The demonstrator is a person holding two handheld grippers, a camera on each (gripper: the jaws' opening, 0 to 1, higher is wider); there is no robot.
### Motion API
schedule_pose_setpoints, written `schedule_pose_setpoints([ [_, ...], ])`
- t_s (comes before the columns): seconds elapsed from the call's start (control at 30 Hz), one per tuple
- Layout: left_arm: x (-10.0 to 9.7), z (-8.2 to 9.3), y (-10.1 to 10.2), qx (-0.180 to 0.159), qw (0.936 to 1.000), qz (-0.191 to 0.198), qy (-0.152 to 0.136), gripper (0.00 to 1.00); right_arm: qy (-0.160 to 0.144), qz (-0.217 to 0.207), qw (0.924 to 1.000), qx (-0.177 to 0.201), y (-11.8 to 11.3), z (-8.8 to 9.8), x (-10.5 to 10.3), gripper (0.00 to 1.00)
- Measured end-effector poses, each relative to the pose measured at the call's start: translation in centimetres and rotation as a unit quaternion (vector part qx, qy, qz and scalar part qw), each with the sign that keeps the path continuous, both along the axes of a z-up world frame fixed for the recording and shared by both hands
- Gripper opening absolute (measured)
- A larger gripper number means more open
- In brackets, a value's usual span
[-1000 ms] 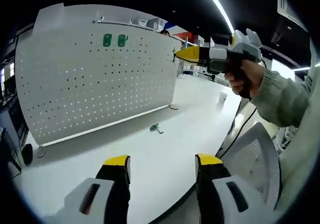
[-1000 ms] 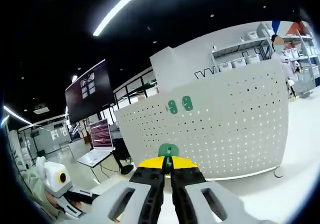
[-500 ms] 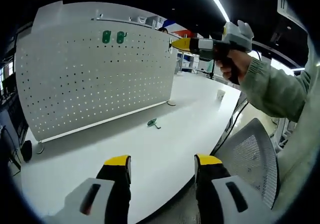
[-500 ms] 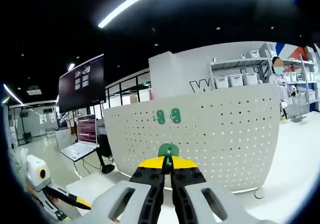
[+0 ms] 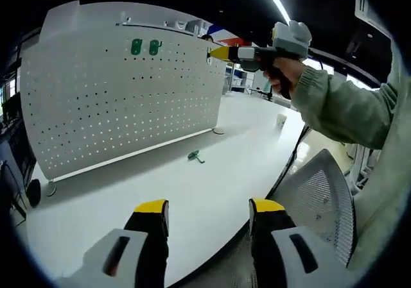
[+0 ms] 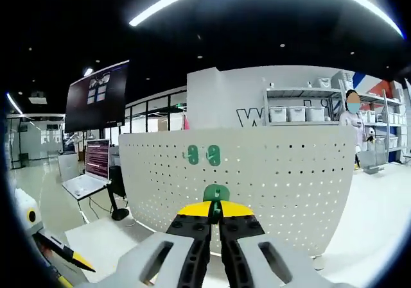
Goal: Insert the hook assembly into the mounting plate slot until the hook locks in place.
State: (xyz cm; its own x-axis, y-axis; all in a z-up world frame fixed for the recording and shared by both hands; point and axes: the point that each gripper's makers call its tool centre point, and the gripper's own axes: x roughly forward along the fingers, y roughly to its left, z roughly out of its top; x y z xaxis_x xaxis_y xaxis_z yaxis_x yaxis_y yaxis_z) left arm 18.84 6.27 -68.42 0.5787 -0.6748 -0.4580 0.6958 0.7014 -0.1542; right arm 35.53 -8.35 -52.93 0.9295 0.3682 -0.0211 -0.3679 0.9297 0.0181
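Note:
A white pegboard mounting plate (image 5: 122, 89) stands upright on the white table (image 5: 192, 192), with two green hooks (image 5: 145, 47) hung near its top edge. A third green hook (image 5: 194, 156) lies loose on the table in front of it. My left gripper (image 5: 209, 214) is open over the near table edge, nothing between its jaws. The right gripper (image 5: 212, 54), held by a hand in a green sleeve, is raised at the plate's top right corner. In the right gripper view my right gripper (image 6: 216, 212) is shut on a green hook (image 6: 216, 194), facing the plate (image 6: 257, 185) and the two hung hooks (image 6: 203, 154).
A grey mesh chair (image 5: 324, 204) stands at the table's right side. A small white cup (image 5: 280, 120) sits far right on the table. Shelves with bins (image 6: 302, 111) and a person (image 6: 353, 131) stand behind the plate; a laptop (image 6: 87, 176) sits on a desk to the left.
The right gripper with its hook has swung left and up toward the plate's top right corner. In its view the plate has shifted to face it more squarely. The left gripper barely moved.

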Motion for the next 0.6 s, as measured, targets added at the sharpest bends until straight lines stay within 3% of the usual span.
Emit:
schedule_pose_setpoints([
  [0.6,0.6,-0.4,0.3,-0.008,0.9999,-0.003,0.009,0.52,-0.025,-0.025,0.9989,-0.031,0.2,-0.1,3.5,0.01],
])
